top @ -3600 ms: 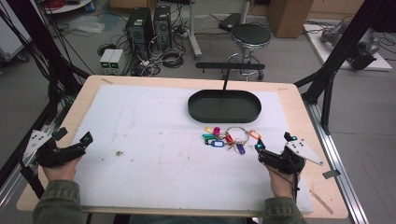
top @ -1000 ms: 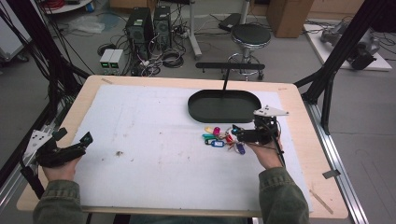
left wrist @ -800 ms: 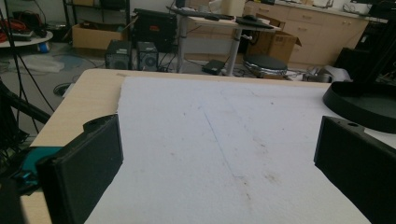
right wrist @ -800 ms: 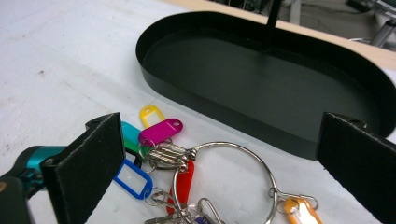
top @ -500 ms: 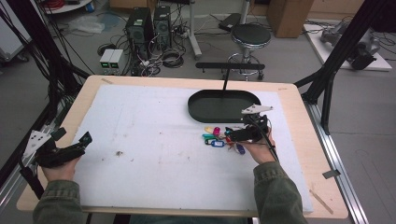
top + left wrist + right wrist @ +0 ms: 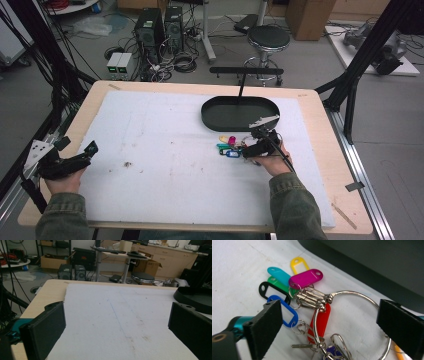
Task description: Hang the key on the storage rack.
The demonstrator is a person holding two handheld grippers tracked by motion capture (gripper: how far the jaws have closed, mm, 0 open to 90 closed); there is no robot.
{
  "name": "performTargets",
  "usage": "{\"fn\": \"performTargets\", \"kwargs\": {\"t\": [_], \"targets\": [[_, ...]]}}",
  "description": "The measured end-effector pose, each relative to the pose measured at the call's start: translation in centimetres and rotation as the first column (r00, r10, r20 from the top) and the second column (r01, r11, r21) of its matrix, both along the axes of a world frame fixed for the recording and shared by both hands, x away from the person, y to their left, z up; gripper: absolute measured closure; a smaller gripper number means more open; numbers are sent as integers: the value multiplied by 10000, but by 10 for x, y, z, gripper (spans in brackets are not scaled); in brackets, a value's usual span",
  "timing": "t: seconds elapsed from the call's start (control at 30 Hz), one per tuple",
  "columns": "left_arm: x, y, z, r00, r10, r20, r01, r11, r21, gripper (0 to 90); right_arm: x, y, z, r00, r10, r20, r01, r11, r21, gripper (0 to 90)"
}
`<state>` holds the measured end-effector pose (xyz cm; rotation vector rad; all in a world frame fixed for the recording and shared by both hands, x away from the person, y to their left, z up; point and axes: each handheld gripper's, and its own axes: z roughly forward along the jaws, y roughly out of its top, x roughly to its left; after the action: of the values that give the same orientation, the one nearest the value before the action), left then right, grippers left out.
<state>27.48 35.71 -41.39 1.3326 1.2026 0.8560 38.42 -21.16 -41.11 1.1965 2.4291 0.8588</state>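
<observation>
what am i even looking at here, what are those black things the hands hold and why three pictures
A person sits at a table covered with a white mat and holds a hand tool in each hand. Each tool is a gripper with two black jaws. The high view looks down from above. The other two pictures come from small cameras riding on each gripper, looking out between its jaws.

The left gripper rests near the table's left edge, jaws open with nothing between them. The right gripper is lowered over a bunch of coloured key tags on a metal ring. Its jaws have just been closing a little, but they stand either side of the ring and do not grip it yet. Behind lies a dark oval tray.
</observation>
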Motion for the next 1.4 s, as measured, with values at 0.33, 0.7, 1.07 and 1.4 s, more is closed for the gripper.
{"fn": "performTargets", "kwargs": {"t": [0.33, 0.7, 1.07, 1.4], "targets": [[1, 0, 0, 10000, -37, 11, 38, 10000, -75, 17, 2, 0, -3, 9996, 115, -239, -118, 9998, -156, 248], [1, 0, -1, 9999, -102, -24, 101, 9999, -86, 17, 5, 1, -8, 9961, 236, -854, -259, 9993, -257, 437], [2, 0, -2, 9998, -115, -175, 113, 9998, -151, 17, 7, -1, -9, 9894, 266, -1426, -242, 9995, 185, 660], [2, 1, -2, 9999, -137, -93, 134, 9995, -292, 17, -1, 1, -2, 9942, 205, -1056, -217, 9997, -107, 840]]}}
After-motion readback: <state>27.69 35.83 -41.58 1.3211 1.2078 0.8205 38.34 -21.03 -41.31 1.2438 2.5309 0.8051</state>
